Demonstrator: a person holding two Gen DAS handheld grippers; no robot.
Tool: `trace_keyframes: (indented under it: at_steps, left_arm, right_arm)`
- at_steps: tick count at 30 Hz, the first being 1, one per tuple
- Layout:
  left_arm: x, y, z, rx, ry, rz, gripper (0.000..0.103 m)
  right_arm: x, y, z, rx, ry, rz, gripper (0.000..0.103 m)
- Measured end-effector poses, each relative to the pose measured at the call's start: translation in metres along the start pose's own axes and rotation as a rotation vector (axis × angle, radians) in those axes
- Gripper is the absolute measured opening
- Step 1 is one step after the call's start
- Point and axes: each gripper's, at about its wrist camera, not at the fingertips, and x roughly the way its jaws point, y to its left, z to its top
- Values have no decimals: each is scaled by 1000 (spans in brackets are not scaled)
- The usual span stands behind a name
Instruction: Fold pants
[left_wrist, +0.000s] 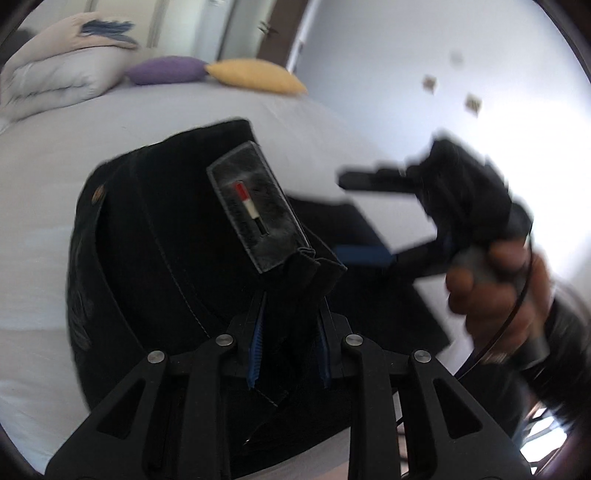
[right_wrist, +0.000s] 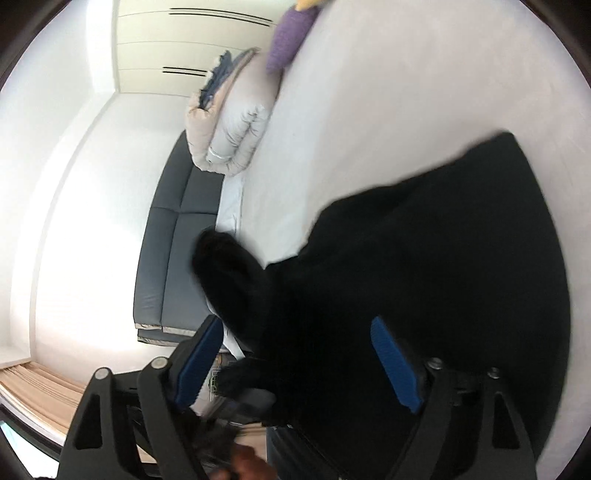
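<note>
Left wrist view: the left gripper is clamped on a bunched edge of the black pants, which lie on the white bed, while the right gripper hangs over them with its blue pads spread apart.

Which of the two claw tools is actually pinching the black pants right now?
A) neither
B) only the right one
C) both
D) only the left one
D: the left gripper is closed on a bunched edge of the black pants, while the right gripper has its blue pads spread wide apart, gripping nothing.
</note>
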Motion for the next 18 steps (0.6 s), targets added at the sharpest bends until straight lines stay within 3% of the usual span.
trace_keyframes:
  at_steps: [6, 9, 11, 13, 15, 16, 18]
  left_arm:
    - [15, -40, -12, 194, 41, 71, 22]
    - [13, -58, -28, 237, 45, 82, 22]
    - [15, -62, -27, 248, 47, 85, 22]
    - [15, -65, -28, 251, 46, 86, 22]
    - [16, -70, -28, 255, 50, 75, 22]
    - [16, -75, -30, 257, 54, 69, 22]
    - [17, -81, -35, 265, 56, 58, 22]
  right_arm:
    - [9, 1, -10, -49, 35, -51, 84]
    - [18, 12, -8, -115, 55, -136, 78]
    - [18, 19, -9, -172, 63, -182, 65]
    - [18, 24, -8, -204, 62, -239, 39]
    - [14, 22, -4, -206, 54, -256, 21]
    - [11, 20, -3, -209, 46, -269, 15]
    - [6, 19, 0, -213, 31, -284, 14]
